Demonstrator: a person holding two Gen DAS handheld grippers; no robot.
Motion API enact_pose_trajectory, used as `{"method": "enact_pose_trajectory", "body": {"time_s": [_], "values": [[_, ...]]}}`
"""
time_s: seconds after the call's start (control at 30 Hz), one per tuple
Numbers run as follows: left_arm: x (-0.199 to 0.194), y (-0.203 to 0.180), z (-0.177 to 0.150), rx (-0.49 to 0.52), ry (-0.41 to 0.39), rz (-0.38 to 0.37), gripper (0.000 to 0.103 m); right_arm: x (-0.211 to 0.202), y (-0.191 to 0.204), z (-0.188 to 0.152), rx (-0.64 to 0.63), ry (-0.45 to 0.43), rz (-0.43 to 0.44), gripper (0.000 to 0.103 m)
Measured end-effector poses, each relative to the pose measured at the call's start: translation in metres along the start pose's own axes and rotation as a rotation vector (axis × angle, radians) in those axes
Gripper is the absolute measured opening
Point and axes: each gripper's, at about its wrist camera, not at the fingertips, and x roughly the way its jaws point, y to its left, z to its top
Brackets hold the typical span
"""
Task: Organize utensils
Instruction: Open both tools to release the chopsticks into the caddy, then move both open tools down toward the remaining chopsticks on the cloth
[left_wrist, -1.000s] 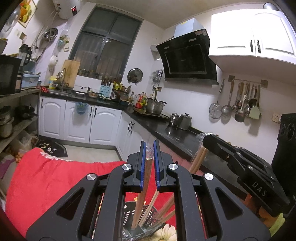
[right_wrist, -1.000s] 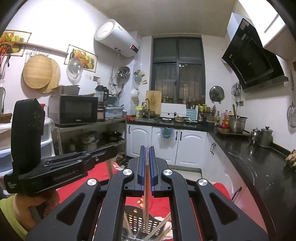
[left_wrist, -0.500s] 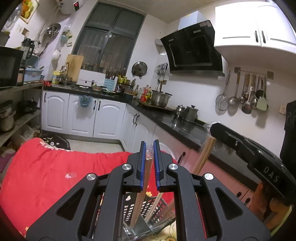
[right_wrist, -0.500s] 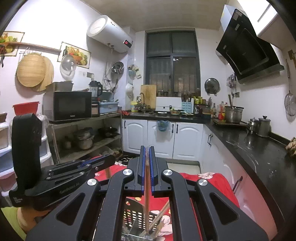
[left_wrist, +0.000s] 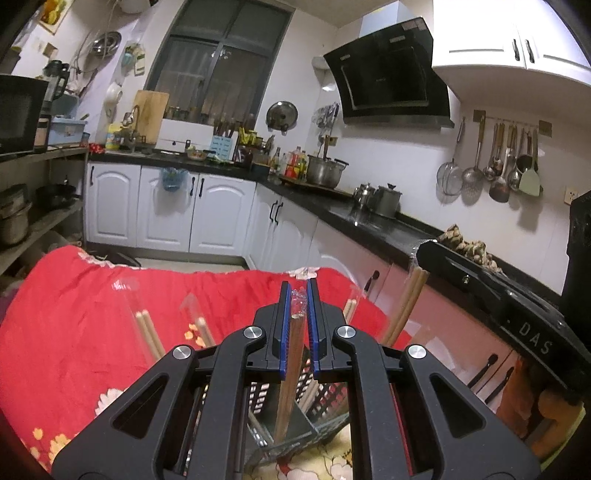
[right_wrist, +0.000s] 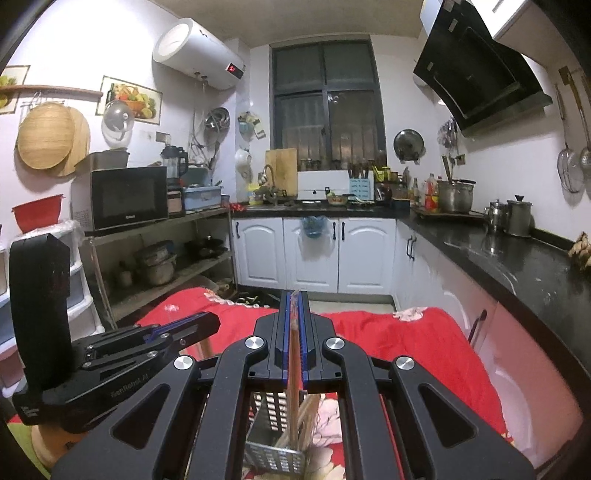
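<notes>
1. Since a second ago both views tip downward; more of the red cloth (left_wrist: 74, 314) shows.
2. The slotted holder (right_wrist: 273, 410) already has several chopsticks standing in it.
3. Left gripper (left_wrist: 296, 306) pinches wrapped chopsticks (left_wrist: 291, 369), lower ends seemingly inside the holder.
4. Right gripper (right_wrist: 294, 314) clamps another pair (right_wrist: 293, 387); both await release.

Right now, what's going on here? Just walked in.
A person holds a gripper in each hand over a perforated utensil holder on a red floral cloth. The left gripper is shut on a plastic-wrapped pair of wooden chopsticks, and the right gripper is shut on another pair. Both pairs point down into the holder, which already has chopsticks in it. More wrapped pairs lie on the cloth.
</notes>
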Motion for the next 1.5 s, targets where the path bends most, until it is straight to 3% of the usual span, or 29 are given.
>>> {"method": "enact_pose_trajectory", "body": {"time_s": [0.1, 0.17, 0.2, 0.33, 0.43, 0.6, 0.67, 0.73, 0.97, 1.07, 1.5], "values": [[0.003, -0.001, -0.006, 0.016, 0.021, -0.006, 0.005, 0.0, 0.0, -0.009, 0.0, 0.017, -0.006, 0.006], [0.005, -0.001, -0.009, 0.031, 0.036, -0.004, 0.005, -0.001, -0.002, -0.013, 0.012, 0.028, -0.002, 0.015], [0.006, -0.002, -0.009, 0.031, 0.043, -0.005, 0.005, -0.002, -0.002, -0.015, 0.017, 0.033, 0.001, 0.025], [0.01, 0.0, -0.011, 0.03, 0.096, -0.005, 0.005, -0.006, -0.002, -0.021, 0.014, 0.049, -0.016, 0.033], [0.008, 0.0, -0.013, 0.042, 0.132, 0.006, 0.007, -0.015, -0.003, -0.024, 0.014, 0.039, -0.031, 0.051], [-0.001, 0.002, -0.016, 0.051, 0.155, 0.013, 0.026, -0.029, -0.004, -0.026, 0.002, 0.048, -0.05, 0.059], [-0.006, 0.002, -0.016, 0.046, 0.165, 0.02, 0.045, -0.035, -0.001, -0.027, -0.012, 0.046, -0.055, 0.067], [-0.012, 0.001, -0.016, 0.035, 0.165, 0.018, 0.051, -0.043, -0.001, -0.027, -0.007, 0.035, -0.057, 0.075], [-0.034, -0.006, -0.014, 0.037, 0.148, 0.019, 0.084, -0.062, 0.0, -0.028, -0.003, 0.043, -0.057, 0.079], [-0.043, -0.006, -0.014, 0.017, 0.137, 0.019, 0.092, -0.069, 0.0, -0.03, -0.003, 0.049, -0.059, 0.081], [-0.075, -0.006, -0.026, -0.011, 0.121, 0.035, 0.092, -0.086, 0.005, -0.04, -0.003, 0.077, -0.052, 0.082]]}}
